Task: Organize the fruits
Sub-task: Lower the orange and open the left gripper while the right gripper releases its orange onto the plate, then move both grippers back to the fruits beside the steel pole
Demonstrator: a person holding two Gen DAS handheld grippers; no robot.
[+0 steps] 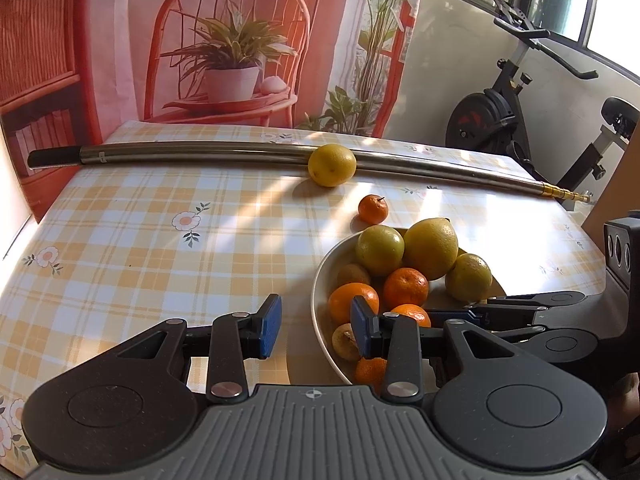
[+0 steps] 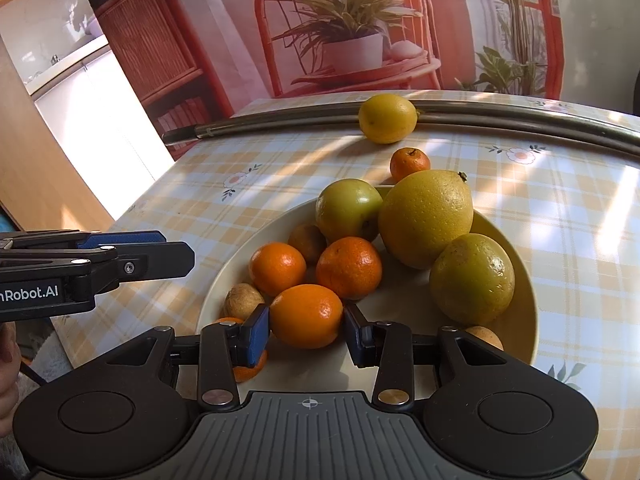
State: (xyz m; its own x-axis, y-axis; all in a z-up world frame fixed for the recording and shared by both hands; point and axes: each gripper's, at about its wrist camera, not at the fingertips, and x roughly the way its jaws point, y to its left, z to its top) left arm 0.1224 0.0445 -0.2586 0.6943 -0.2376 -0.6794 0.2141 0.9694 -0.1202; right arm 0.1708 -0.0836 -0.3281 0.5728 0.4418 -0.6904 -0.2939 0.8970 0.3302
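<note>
A cream bowl (image 2: 528, 312) holds a large yellow citrus (image 2: 426, 218), two green fruits, several tangerines and small brown fruits. My right gripper (image 2: 306, 332) is low over the bowl's near side, shut on a tangerine (image 2: 306, 316) that fills the gap between its blue pads. My left gripper (image 1: 316, 324) is open over the bowl's left rim (image 1: 320, 292), with nothing between its pads. In the left wrist view the right gripper (image 1: 472, 312) comes in from the right. A yellow citrus (image 1: 331, 165) and a small tangerine (image 1: 373, 209) lie loose on the table beyond the bowl.
The table has a yellow checked cloth (image 1: 140, 240). A long metal pole (image 1: 200, 154) lies across its far side, and the loose yellow citrus touches it. A printed backdrop hangs behind the table. An exercise bike (image 1: 520, 112) stands off the far right corner.
</note>
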